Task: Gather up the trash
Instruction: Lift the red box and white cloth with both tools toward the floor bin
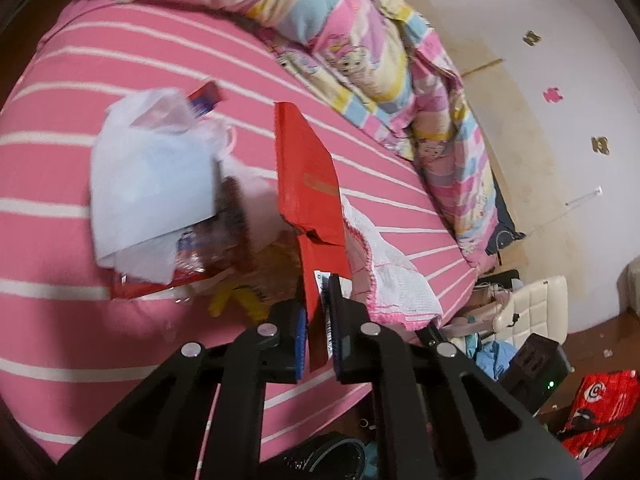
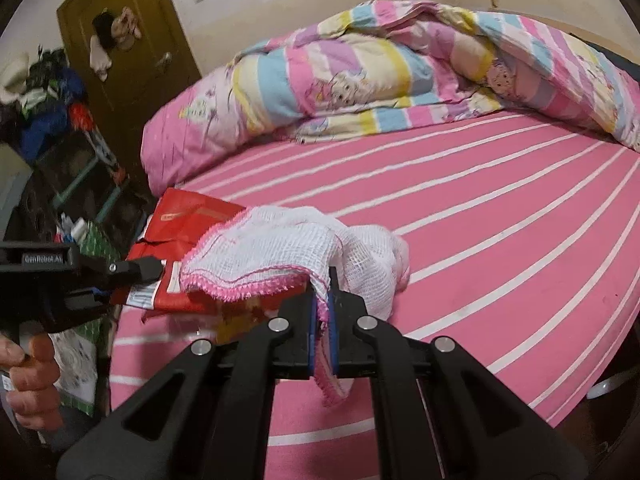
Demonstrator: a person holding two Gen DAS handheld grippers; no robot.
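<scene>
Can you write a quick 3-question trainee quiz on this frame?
1. True or false: the left gripper is shut on the red packet.
2. What does the right gripper hold: A) yellow wrapper, B) white cloth with pink edging, C) quilt?
3. Fill in: the pile of wrappers and tissue lies on the pink ____ bedsheet.

Key: 1 true; 2 B; 3 striped.

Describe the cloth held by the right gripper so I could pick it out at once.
On the pink striped bed, near its front edge, the right gripper is shut on a white gauze cloth. It drapes beside the red packet held by the left gripper. Its pink stitched border sets it apart.
</scene>
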